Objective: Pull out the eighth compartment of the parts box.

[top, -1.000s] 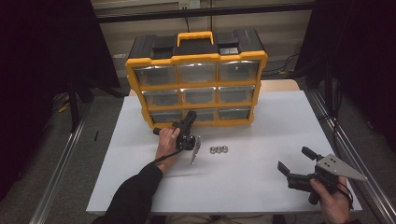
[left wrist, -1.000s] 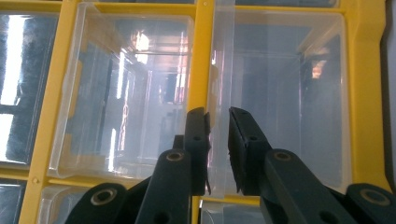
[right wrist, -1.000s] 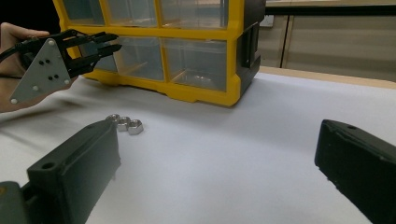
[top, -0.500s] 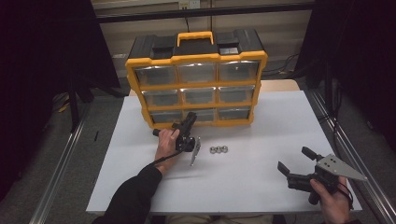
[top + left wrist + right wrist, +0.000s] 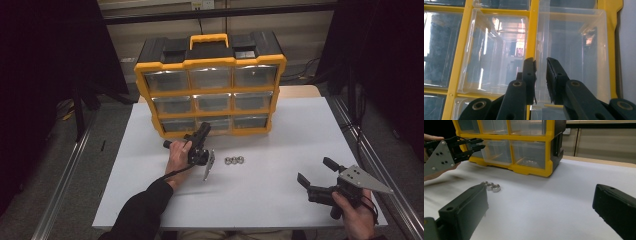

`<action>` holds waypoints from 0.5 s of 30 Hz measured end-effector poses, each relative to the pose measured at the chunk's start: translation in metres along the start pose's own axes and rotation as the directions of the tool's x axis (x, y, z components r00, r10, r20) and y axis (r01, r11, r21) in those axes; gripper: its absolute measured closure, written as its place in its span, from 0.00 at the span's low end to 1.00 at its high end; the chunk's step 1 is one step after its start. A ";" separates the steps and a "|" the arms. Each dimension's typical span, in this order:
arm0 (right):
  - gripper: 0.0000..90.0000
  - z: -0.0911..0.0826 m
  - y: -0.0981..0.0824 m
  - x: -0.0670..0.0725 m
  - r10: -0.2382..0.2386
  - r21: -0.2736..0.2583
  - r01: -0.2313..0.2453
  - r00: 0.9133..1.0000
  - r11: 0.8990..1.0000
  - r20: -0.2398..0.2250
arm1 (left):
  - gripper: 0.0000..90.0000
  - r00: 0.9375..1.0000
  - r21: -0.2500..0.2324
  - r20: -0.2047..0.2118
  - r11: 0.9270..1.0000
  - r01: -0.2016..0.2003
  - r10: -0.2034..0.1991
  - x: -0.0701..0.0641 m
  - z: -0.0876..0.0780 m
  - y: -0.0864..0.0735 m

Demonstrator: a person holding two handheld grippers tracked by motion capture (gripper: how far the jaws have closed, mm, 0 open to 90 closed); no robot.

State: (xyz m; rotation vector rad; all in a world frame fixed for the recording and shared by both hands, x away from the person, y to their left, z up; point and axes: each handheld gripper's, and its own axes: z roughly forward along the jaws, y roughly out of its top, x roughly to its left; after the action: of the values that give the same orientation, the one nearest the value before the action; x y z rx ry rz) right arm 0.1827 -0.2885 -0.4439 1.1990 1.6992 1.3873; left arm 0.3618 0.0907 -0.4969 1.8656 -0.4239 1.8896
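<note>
A yellow and black organizer [image 5: 210,64] with clear drawers stands at the back of the white table [image 5: 280,200]. My left gripper [image 5: 204,129] reaches the middle drawer [image 5: 214,123] of its bottom row. In the left gripper view, the left gripper [image 5: 541,61] has its jaws shut on the drawer's clear pull tab [image 5: 542,37]. The right gripper view shows the left gripper [image 5: 480,144] at that drawer front. Three steel nuts [image 5: 233,160] lie in a row on the table, just right of the left hand. My right gripper [image 5: 314,170] rests near the front right corner, open, nothing between its jaws.
The organizer's carry handle [image 5: 215,39] points up at the top. The nuts [image 5: 490,186] lie between the right gripper [image 5: 541,195] and the organizer. Metal rails [image 5: 65,180] run along both sides of the table. Bare white table spreads in front of the organizer.
</note>
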 end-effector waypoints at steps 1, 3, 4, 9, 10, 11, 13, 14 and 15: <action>0.00 0.000 0.000 0.000 0.001 0.000 -0.001 1.000 1.000 0.000 | 0.87 1.000 0.032 0.010 0.999 -0.025 0.025 0.002 -0.003 0.001; 0.00 0.000 0.000 0.000 0.000 0.000 0.000 1.000 1.000 0.000 | 0.87 1.000 0.022 0.010 1.000 -0.022 0.022 0.003 -0.003 0.001; 0.00 0.000 0.000 0.000 0.000 0.000 0.000 1.000 1.000 0.001 | 0.87 1.000 0.025 0.013 0.999 -0.022 0.022 0.003 -0.004 0.001; 0.00 0.000 0.000 0.000 0.001 0.000 -0.001 1.000 1.000 0.001 | 0.87 1.000 0.024 0.019 1.000 -0.020 0.019 0.004 -0.007 0.002; 0.00 0.000 0.000 0.000 0.001 0.000 -0.001 1.000 1.000 0.001 | 0.87 1.000 -0.008 -0.001 1.000 0.026 -0.026 0.001 -0.006 0.002; 0.00 0.000 0.000 0.000 0.001 0.000 -0.001 1.000 1.000 0.001 | 0.87 1.000 0.014 0.015 1.000 -0.019 0.018 0.004 -0.008 0.003; 0.00 0.000 0.000 0.000 0.002 -0.001 -0.002 1.000 1.000 0.001 | 0.87 0.999 0.011 0.019 1.000 -0.026 0.026 0.005 -0.009 0.003; 0.00 0.000 0.000 0.000 0.001 -0.001 -0.001 1.000 1.000 0.001 | 0.87 1.000 0.012 0.022 1.000 -0.021 0.021 0.005 -0.010 0.003; 0.00 0.000 0.000 0.000 0.001 -0.001 -0.001 1.000 1.000 0.001 | 0.87 0.999 0.014 0.022 1.000 -0.024 0.023 0.005 -0.010 0.003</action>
State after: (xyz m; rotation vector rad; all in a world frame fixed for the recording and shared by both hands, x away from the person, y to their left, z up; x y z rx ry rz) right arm 0.1826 -0.2885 -0.4439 1.2001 1.6978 1.3881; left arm 0.3515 0.0938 -0.4919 1.9003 -0.4430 1.8933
